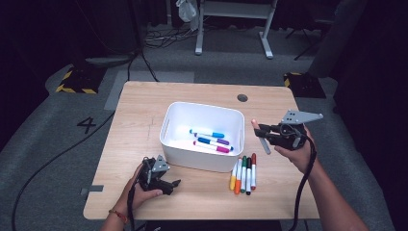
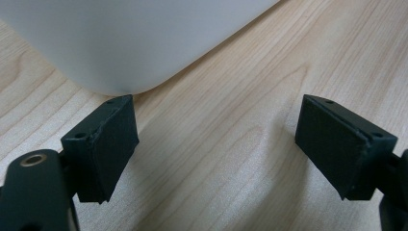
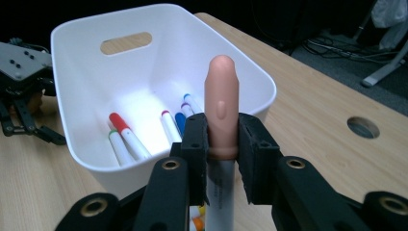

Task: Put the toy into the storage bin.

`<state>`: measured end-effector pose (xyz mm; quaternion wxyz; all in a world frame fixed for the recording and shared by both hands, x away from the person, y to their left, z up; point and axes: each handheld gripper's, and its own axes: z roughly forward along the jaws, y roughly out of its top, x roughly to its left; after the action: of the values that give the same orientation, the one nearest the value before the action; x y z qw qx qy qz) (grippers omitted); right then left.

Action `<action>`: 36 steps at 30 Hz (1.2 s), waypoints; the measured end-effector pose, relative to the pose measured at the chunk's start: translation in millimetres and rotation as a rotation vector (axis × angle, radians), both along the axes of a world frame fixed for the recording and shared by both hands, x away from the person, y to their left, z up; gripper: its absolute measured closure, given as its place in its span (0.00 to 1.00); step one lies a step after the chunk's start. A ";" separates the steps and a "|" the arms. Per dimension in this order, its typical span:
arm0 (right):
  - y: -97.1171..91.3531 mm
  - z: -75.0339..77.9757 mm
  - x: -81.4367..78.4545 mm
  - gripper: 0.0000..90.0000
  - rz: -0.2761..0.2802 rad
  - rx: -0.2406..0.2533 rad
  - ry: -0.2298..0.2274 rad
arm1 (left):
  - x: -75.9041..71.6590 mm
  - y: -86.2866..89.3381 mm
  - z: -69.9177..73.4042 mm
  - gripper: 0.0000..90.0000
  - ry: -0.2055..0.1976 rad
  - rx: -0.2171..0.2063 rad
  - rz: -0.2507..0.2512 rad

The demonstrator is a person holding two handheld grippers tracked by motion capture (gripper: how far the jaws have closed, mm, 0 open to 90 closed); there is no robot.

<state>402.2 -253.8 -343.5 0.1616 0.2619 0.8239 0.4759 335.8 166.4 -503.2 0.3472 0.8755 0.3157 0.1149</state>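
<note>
Peach-capped marker (image 3: 220,96) clamped in right gripper (image 3: 222,144), jaws closed tight on the barrel just under the cap, cap pointing up and away in the right gripper view, white barrel running down between the jaws. In the high view, right gripper (image 1: 262,131) held above the table (image 1: 144,96) at about 3 o'clock from the white bin (image 1: 202,166), marker (image 1: 259,134) angled, peach end toward the bin's right wall, clear of the tabletop. Bin near table centre, holding several markers (image 1: 211,140) with blue, purple and pink caps on its floor; in the right gripper view, red, green and blue caps (image 3: 126,134) also visible inside, bin (image 3: 96,26) straight ahead past the held marker. Row of loose markers (image 1: 243,173) flat on the table at about 5 o'clock from the bin, just beside its front right corner: yellow, orange, green, dark and red, lying side by side. Left gripper (image 1: 166,185) resting low at about 7 o'clock from the bin, hand (image 1: 139,195) wrapped around its body. In the left gripper view, left gripper (image 2: 216,144) jaws spread wide, nothing between them but bare wood; rounded bin corner (image 2: 125,43) just beyond the left jaw tip, contact not determinable.
</note>
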 end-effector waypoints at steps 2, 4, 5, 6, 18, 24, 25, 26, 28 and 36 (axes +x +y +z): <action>5.7 7.4 2.8 0.83 0.015 0.008 -0.006 | 0.0 0.0 0.0 0.17 0.000 0.000 0.000; 12.5 14.1 5.0 0.83 0.025 0.006 -0.012 | 0.0 0.0 0.0 0.17 0.000 0.000 -0.001; 16.3 17.2 5.8 0.83 0.032 0.005 -0.016 | 0.0 0.0 0.0 0.17 0.000 0.000 0.000; 20.5 19.9 6.5 0.83 0.038 0.002 -0.020 | 0.0 0.0 0.0 0.17 0.000 0.000 -0.001; 71.3 36.4 13.3 0.83 0.130 -0.019 -0.040 | 0.0 0.0 0.0 0.17 0.000 0.001 0.000; 94.7 32.8 19.5 0.83 0.166 -0.049 -0.021 | 0.0 0.0 0.0 0.17 0.000 0.000 0.000; 98.0 31.8 20.6 0.83 0.170 -0.054 -0.014 | 0.0 0.0 0.0 0.17 0.000 0.000 0.000; 101.3 30.6 21.6 0.83 0.172 -0.059 -0.011 | 0.0 0.0 0.0 0.17 0.000 0.000 0.000; 107.6 27.2 23.3 0.83 0.183 -0.074 0.003 | 0.0 0.1 0.1 0.17 0.001 0.001 -0.001; 132.5 8.0 26.5 0.83 0.223 -0.185 0.074 | 0.0 0.0 0.0 0.17 0.000 0.000 0.000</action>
<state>428.7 -121.3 -335.6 0.1008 0.1702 0.8937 0.4028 335.8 166.4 -503.2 0.3471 0.8757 0.3155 0.1149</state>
